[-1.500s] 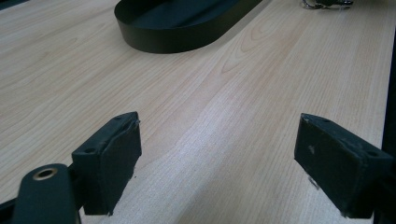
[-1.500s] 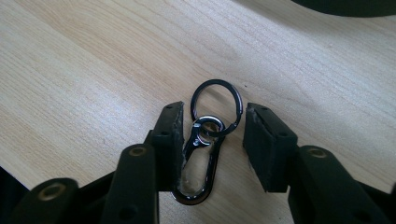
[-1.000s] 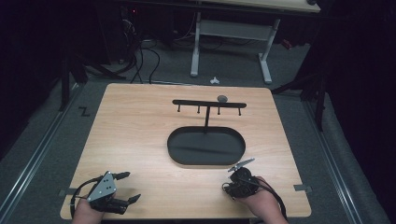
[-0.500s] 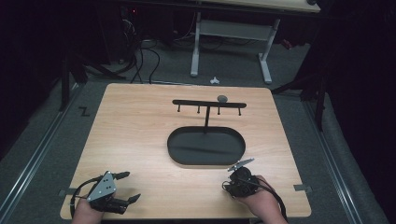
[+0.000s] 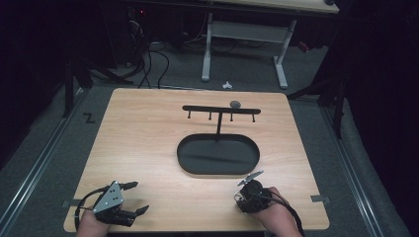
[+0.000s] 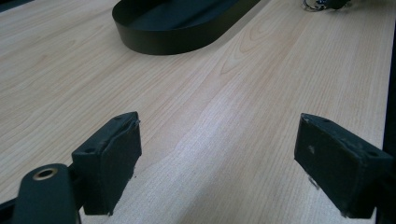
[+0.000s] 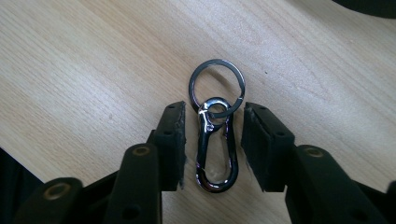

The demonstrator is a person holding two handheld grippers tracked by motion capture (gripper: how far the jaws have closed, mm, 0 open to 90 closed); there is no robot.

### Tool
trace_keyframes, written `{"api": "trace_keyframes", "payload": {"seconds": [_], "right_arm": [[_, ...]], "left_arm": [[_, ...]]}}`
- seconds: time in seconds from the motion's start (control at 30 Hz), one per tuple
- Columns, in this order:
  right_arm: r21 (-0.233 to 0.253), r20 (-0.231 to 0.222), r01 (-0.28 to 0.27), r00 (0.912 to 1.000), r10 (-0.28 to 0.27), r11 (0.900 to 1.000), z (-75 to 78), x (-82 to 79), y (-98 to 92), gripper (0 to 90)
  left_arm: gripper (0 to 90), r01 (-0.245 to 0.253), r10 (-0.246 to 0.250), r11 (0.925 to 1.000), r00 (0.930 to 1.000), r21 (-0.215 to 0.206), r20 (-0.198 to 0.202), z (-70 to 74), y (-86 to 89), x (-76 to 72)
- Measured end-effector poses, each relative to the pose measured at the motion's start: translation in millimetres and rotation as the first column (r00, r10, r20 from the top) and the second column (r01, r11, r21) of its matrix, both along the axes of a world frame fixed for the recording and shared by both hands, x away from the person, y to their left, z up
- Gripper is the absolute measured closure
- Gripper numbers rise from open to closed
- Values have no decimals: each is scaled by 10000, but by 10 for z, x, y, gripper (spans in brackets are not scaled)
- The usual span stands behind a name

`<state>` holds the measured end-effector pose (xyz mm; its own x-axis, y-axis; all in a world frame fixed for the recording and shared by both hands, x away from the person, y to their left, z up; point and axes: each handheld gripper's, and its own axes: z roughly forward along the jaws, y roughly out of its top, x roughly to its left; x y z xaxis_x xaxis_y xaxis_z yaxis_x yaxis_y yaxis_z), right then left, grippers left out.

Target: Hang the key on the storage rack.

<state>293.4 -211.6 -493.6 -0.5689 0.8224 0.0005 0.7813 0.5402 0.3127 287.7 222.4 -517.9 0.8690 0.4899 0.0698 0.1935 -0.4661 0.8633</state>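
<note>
Left tongs [image 5: 129, 198]: near the counter's [image 5: 148, 143] front left corner, jaws spread wide, nothing between them, bare wood beneath.

Stand [image 5: 220, 129]: black oval tray at the counter's centre, with an upright post and a crossbar of small pegs; a small round grey item [image 5: 235, 104] sits by the bar's right part, too small to identify.

Right tongs [image 7: 212, 140]: near the front right corner, jaws parted to either side of a metal clip [image 7: 215, 149] lying flat on the wood, not yet pressing it. A key ring [image 7: 217, 86] is linked to the clip's small eye.

Handling note, judged: close squarely on the clip's long sides, low on its body, so it cannot pivot or slip out.

Surface: pale wood-grain laminate.

Room: dim; grey carpet, floor rails, cables, a white desk frame [image 5: 244, 44] beyond.
</note>
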Motion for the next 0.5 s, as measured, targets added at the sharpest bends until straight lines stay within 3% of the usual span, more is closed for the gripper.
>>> {"api": "trace_keyframes", "payload": {"seconds": [0.2,0.33,0.5], "right_arm": [[-256,-1,-465,9989,465,9986,5,-7,22,699],[-363,-18,-443,9990,443,9984,11,-6,37,714],[-114,-268,-551,9981,548,9984,23,6,18,717]], "left_arm": [[153,-21,21,10000,10000,-47,3,3,6,-8],[153,4,-4,10000,10000,-32,9,8,10,-19],[153,-15,15,10000,10000,-4,-35,-5,4,-11]]}}
